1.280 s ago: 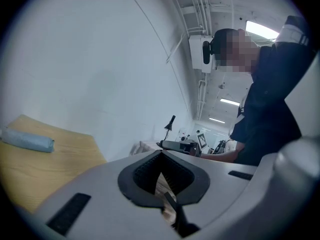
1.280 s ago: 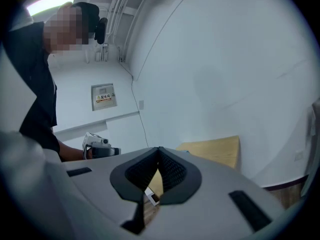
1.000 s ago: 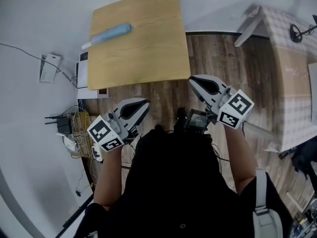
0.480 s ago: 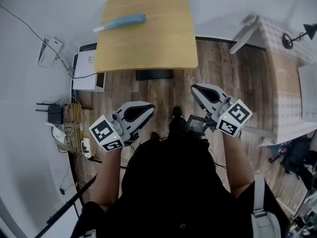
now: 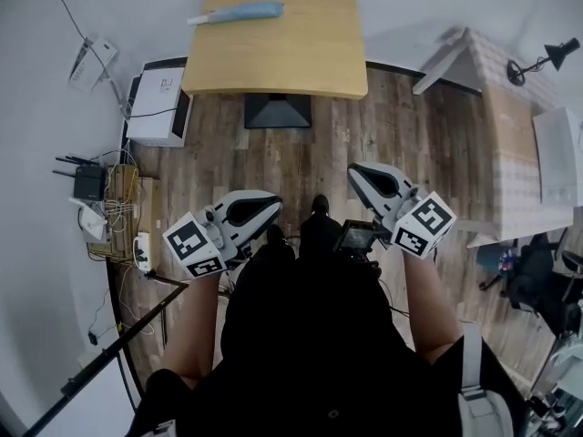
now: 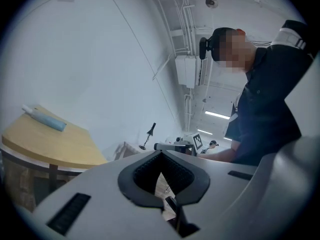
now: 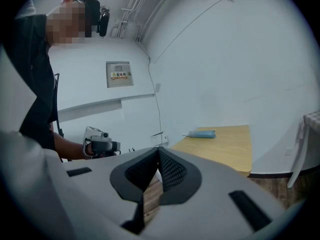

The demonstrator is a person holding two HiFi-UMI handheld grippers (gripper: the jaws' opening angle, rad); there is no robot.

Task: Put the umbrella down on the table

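The folded light-blue umbrella [image 5: 239, 13] lies on the far left part of the wooden table [image 5: 301, 57], free of both grippers. It also shows as a small blue roll in the left gripper view [image 6: 44, 117] and the right gripper view [image 7: 201, 133]. My left gripper [image 5: 270, 204] and right gripper [image 5: 356, 169] hang over the plank floor, well short of the table and close to the person's body. Both are shut with nothing between the jaws. In each gripper view the dark pads meet at the tip, left gripper [image 6: 160, 154], right gripper [image 7: 159, 149].
A white box [image 5: 157, 106] stands on the floor left of the table, with a router and cables [image 5: 98, 194] nearer me. A black pole [image 5: 100, 362] slants at lower left. A pale checked bench [image 5: 519, 144] and a desk lamp [image 5: 539, 60] are at right.
The table and umbrella have slid toward the top of the head view, with more floor showing between them and the grippers. Both grippers stay shut and empty, held the same way.
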